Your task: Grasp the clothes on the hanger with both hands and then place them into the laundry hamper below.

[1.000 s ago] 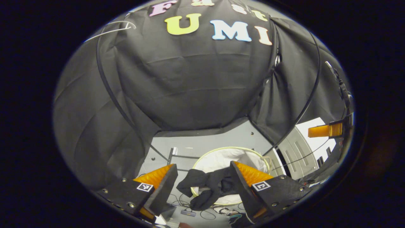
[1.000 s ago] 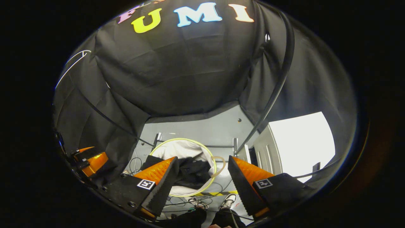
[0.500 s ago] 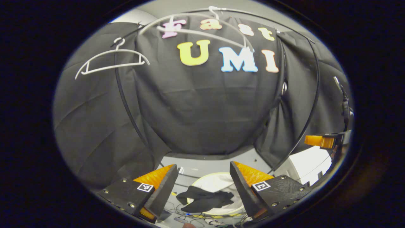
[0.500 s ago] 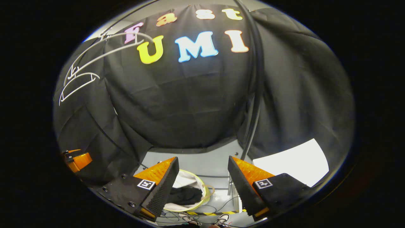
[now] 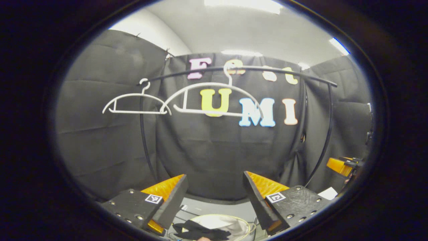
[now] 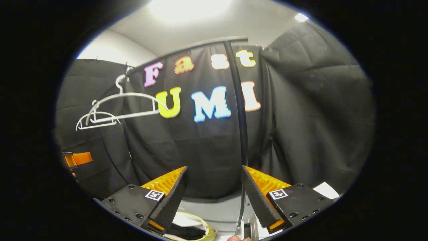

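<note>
Left gripper (image 5: 214, 195) and right gripper (image 6: 214, 194) both stand released, jaws spread wide with nothing between the ribbed orange-backed fingers. The dark clothes (image 5: 200, 231) lie below, draped across the near rim of the laundry hamper (image 5: 230, 221), a round pop-up bag with a pale lining and a yellow-green hoop; part of the cloth sits inside and part appears to hang over the edge. In the right gripper view the same dark clothes (image 6: 187, 231) show low in the hamper (image 6: 207, 229) between the fingers. Above, two white plastic hangers (image 5: 214, 100) hang bare on the black clothes rail (image 5: 267, 70), the smaller hanger (image 5: 135, 103) to the side of the larger; they also appear empty in the right gripper view (image 6: 120, 107). Each view catches the other gripper at its margin: the right one (image 5: 342, 164) and the left one (image 6: 77, 158). Judged from this layout, the removal and the drop are done; at most the trailing cloth on the rim may need tucking in, and both grippers are raised clear toward the rail.
</note>
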`<state>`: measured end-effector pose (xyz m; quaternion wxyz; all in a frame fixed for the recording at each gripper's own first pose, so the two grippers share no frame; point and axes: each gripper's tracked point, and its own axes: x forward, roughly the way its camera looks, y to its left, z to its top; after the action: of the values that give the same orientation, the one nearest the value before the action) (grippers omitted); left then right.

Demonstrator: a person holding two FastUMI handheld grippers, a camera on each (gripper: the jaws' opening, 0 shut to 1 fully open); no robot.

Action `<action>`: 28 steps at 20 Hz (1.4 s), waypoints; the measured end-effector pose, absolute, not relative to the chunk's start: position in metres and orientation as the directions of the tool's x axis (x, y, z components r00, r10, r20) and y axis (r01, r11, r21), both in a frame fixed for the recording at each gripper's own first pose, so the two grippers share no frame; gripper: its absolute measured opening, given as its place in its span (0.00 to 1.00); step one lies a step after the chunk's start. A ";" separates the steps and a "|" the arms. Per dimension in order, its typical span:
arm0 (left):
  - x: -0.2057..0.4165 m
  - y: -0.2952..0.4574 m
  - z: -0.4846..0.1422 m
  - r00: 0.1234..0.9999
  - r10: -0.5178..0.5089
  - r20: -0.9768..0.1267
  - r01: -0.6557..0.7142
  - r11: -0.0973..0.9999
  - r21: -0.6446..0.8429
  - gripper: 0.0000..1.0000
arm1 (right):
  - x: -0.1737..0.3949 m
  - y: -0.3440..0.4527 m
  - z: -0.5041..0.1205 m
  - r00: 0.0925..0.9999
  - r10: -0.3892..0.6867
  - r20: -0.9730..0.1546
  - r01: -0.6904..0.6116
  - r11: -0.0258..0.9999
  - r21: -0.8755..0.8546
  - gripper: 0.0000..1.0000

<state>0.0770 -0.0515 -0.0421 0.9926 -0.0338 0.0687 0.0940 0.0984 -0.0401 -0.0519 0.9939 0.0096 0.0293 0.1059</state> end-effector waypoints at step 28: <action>0.023 0.027 0.015 0.994 0.045 0.095 -0.030 0.987 -0.160 0.96 | 0.027 -0.008 0.001 0.999 0.016 0.051 -0.016 1.000 0.004 0.98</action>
<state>0.0231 0.0274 0.0154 0.9955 -0.0793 -0.0491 0.0188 0.0266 -0.0081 0.0009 0.9996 0.0021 -0.0256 0.0082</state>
